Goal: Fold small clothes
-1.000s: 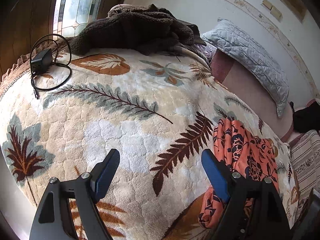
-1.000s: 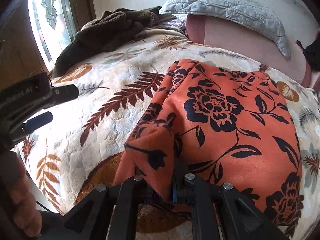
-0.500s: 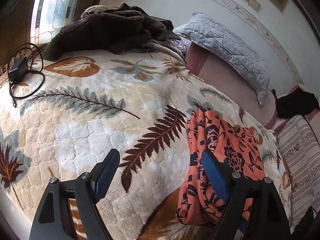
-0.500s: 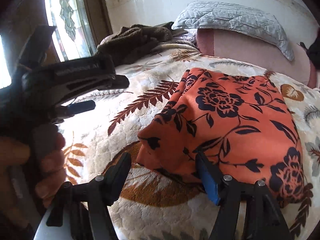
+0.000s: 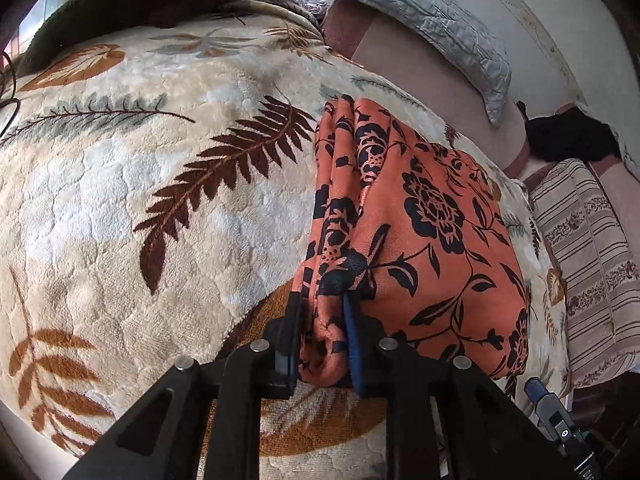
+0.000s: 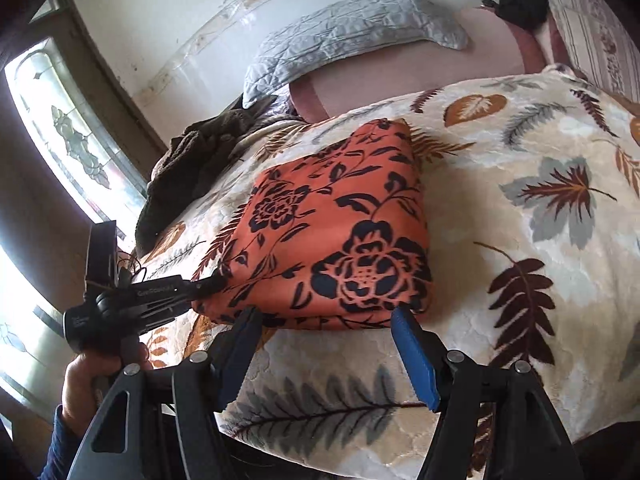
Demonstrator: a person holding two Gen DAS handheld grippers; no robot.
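The orange cloth with black flowers (image 5: 432,224) is lying folded on the leaf-pattern blanket (image 5: 120,208), and in the left wrist view it is filling the middle and the right of the frame. The left gripper (image 5: 322,336) is clenching on the near left corner of this cloth; a thick roll of several layers is sitting between its two fingers (image 5: 354,344) at the lower middle of the frame. The folded edge is running from the fingers up toward the upper middle of the picture.

In the right wrist view the orange cloth (image 6: 340,232) is lying in the middle of the frame as a tidy, nearly square packet. The right gripper (image 6: 326,354) is standing released, with its fingers wide apart at the lower part of the frame. Their tips are just beside the near edge of the packet, and they are not gripping any fabric. The left gripper (image 6: 208,286) is coming in from the left of this frame and is biting the lower left corner of the packet. The person's hand (image 6: 96,380) is holding its handle at the lower left.

A grey quilted pillow (image 6: 352,36) is lying in the upper part of the frame, and a dark brown fleece (image 6: 192,172) is lying bunched at the middle left.
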